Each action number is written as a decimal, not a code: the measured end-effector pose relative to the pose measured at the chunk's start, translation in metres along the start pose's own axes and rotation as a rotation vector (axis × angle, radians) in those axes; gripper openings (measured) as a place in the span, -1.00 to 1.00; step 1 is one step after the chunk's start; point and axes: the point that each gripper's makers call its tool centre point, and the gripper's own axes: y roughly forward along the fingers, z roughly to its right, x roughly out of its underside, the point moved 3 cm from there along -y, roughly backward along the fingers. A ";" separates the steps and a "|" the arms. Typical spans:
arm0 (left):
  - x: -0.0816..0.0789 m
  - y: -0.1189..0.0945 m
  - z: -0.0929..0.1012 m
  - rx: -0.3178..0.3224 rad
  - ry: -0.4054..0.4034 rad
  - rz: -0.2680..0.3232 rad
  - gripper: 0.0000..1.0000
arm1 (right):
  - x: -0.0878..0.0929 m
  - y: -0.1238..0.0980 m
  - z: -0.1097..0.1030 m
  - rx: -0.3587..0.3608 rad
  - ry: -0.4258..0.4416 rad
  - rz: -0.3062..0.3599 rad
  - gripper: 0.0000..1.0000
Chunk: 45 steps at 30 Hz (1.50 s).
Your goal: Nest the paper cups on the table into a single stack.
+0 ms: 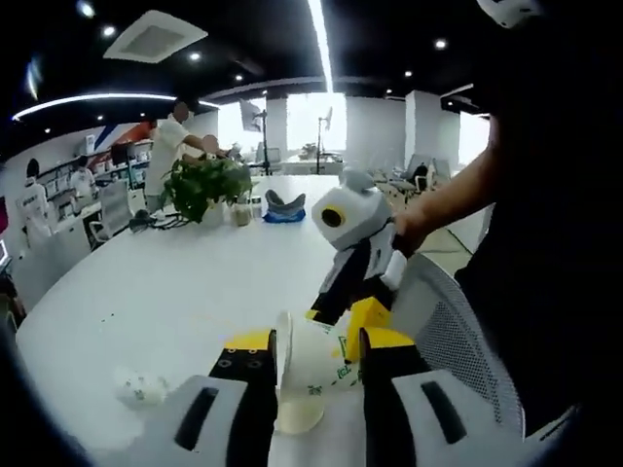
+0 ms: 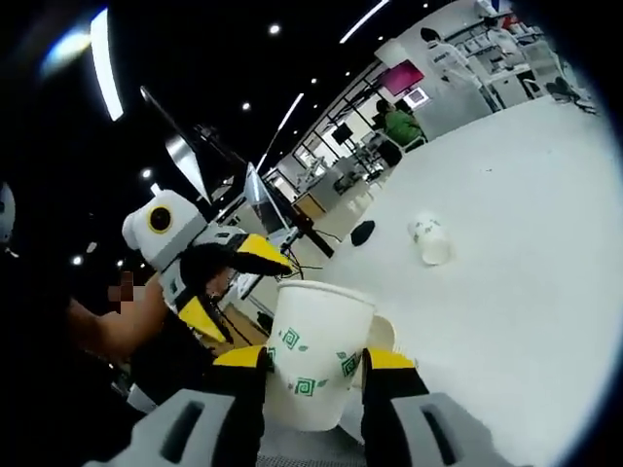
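A white paper cup (image 2: 316, 355) with green prints stands mouth-up between my right gripper's (image 2: 316, 358) yellow tips, which are shut on it. The rim of a second cup (image 2: 383, 333) peeks out just behind it. In the left gripper view the held cup (image 1: 326, 362) lies sideways between my left gripper's (image 1: 316, 341) spread jaws, with the right gripper (image 1: 355, 243) coming down onto it from above. The left gripper (image 2: 229, 284) looks open, its jaws apart beside the cup's rim. A third cup (image 1: 141, 387) (image 2: 428, 238) lies on its side on the white table (image 1: 195, 282).
A potted plant (image 1: 204, 185) and a blue-grey object (image 1: 284, 207) stand at the table's far end. A mesh chair back (image 1: 448, 331) is close on the right. A person's arm (image 1: 458, 199) holds the right gripper. People stand far off.
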 end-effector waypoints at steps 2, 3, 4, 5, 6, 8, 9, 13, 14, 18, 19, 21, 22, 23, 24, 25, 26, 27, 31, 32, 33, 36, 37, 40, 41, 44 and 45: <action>0.000 0.000 -0.002 0.026 -0.034 0.001 -0.68 | 0.000 0.001 -0.005 -0.011 -0.031 0.004 -0.26; 0.000 0.000 -0.004 0.031 -0.047 0.004 -0.72 | -0.001 0.000 -0.007 -0.021 -0.047 0.006 -0.26; 0.000 -0.001 -0.005 0.038 -0.057 0.007 -0.79 | -0.001 0.000 -0.008 -0.026 -0.053 0.006 -0.26; -0.001 -0.001 -0.006 0.049 -0.072 0.013 -0.84 | -0.001 0.000 -0.008 -0.031 -0.061 0.007 -0.26; -0.002 -0.001 -0.004 0.079 -0.110 0.023 -0.89 | -0.002 -0.001 -0.009 -0.036 -0.075 0.012 -0.26; -0.004 -0.002 -0.006 0.096 -0.135 0.036 -0.97 | -0.002 -0.001 -0.010 -0.045 -0.099 0.014 -0.26; -0.005 -0.002 -0.004 0.119 -0.162 0.042 -0.97 | -0.002 -0.002 -0.010 -0.047 -0.106 0.017 -0.26; -0.004 -0.003 0.000 0.177 -0.207 0.032 -0.99 | -0.002 -0.004 -0.012 -0.066 -0.147 0.022 -0.27; -0.003 -0.003 0.002 0.192 -0.220 0.024 -1.00 | -0.002 -0.004 -0.012 -0.067 -0.153 0.024 -0.28; 0.000 -0.003 0.008 0.220 -0.236 0.007 -1.00 | -0.005 -0.007 -0.011 -0.063 -0.172 0.042 -0.31; -0.001 -0.003 0.008 0.220 -0.235 0.009 -1.00 | -0.005 -0.007 -0.011 -0.064 -0.175 0.041 -0.31; -0.001 -0.003 0.009 0.219 -0.232 0.009 -1.00 | -0.005 -0.007 -0.010 -0.063 -0.177 0.041 -0.30; -0.001 -0.003 0.009 0.220 -0.233 0.008 -1.00 | -0.005 -0.007 -0.010 -0.061 -0.182 0.041 -0.29; -0.001 -0.003 0.009 0.219 -0.232 0.007 -1.00 | -0.005 -0.008 -0.009 -0.056 -0.189 0.042 -0.29; -0.001 -0.003 0.009 0.218 -0.231 0.007 -1.00 | -0.006 -0.008 -0.008 -0.049 -0.202 0.047 -0.29; 0.000 -0.003 0.009 0.216 -0.226 0.006 -1.00 | -0.006 -0.007 -0.007 -0.043 -0.202 0.047 -0.28; 0.000 -0.003 0.010 0.212 -0.218 0.004 -1.00 | -0.006 -0.007 -0.006 -0.036 -0.201 0.047 -0.28; 0.000 -0.004 0.010 0.209 -0.214 0.003 -1.00 | -0.006 -0.007 -0.006 -0.029 -0.197 0.051 -0.25; 0.001 -0.008 0.008 0.189 -0.205 0.001 -1.00 | -0.009 -0.008 -0.001 0.000 -0.208 0.068 -0.05; 0.001 -0.009 0.007 0.180 -0.198 -0.001 -1.00 | -0.009 -0.009 0.000 0.007 -0.214 0.073 0.01; 0.002 -0.010 0.005 0.168 -0.190 -0.007 -1.00 | -0.009 -0.010 0.002 0.015 -0.220 0.077 0.06; 0.004 -0.013 0.003 0.151 -0.181 -0.014 -1.00 | -0.009 -0.011 0.005 0.034 -0.237 0.078 0.20; 0.004 -0.014 0.001 0.143 -0.177 -0.016 -1.00 | -0.009 -0.012 0.007 0.043 -0.248 0.078 0.23; 0.006 -0.016 -0.003 0.120 -0.161 -0.026 -1.00 | -0.007 -0.013 0.010 0.063 -0.265 0.079 0.38; 0.007 -0.017 -0.004 0.112 -0.152 -0.031 -1.00 | -0.007 -0.014 0.011 0.073 -0.271 0.080 0.45; 0.009 -0.017 -0.007 0.084 -0.122 -0.051 -1.00 | -0.005 -0.017 0.016 0.108 -0.295 0.082 0.64; 0.010 -0.017 -0.007 0.077 -0.116 -0.057 -1.00 | -0.005 -0.018 0.018 0.120 -0.301 0.079 0.69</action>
